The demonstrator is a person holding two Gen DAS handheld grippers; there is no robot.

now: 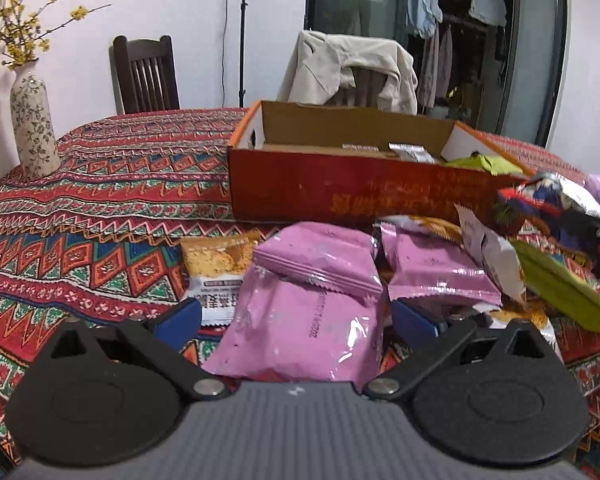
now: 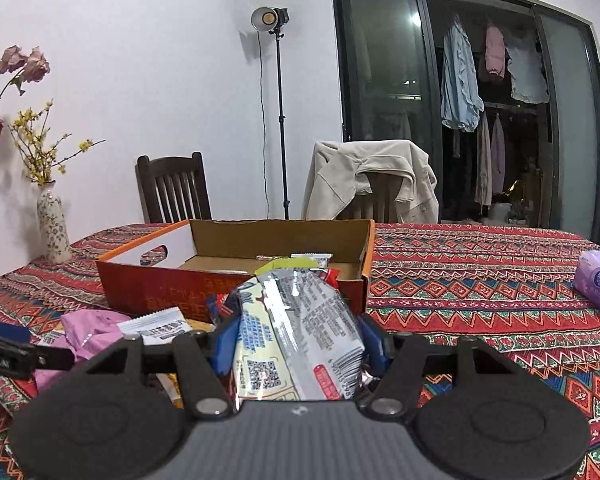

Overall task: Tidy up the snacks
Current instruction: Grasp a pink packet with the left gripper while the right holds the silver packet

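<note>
**Right gripper clamps a silver snack; left straddles a pink one**

Right gripper (image 2: 298, 344) has its blue pads pressed on both sides of a silver snack packet (image 2: 300, 332) printed with small text and a QR code, raised just before the red cardboard box (image 2: 236, 288). Only its own camera shows that print; the left view catches the same packet (image 1: 556, 196) as a blur at the far right, beside the box (image 1: 340, 196). Left gripper (image 1: 296, 316) stands wide, a crinkled pink packet (image 1: 308, 312) between its fingers; whether the pads touch it I cannot tell. More pink, orange and green packets lie heaped on the patterned tablecloth (image 1: 100, 200) near the box. Both grippers tilt slightly downward toward the box.
</note>
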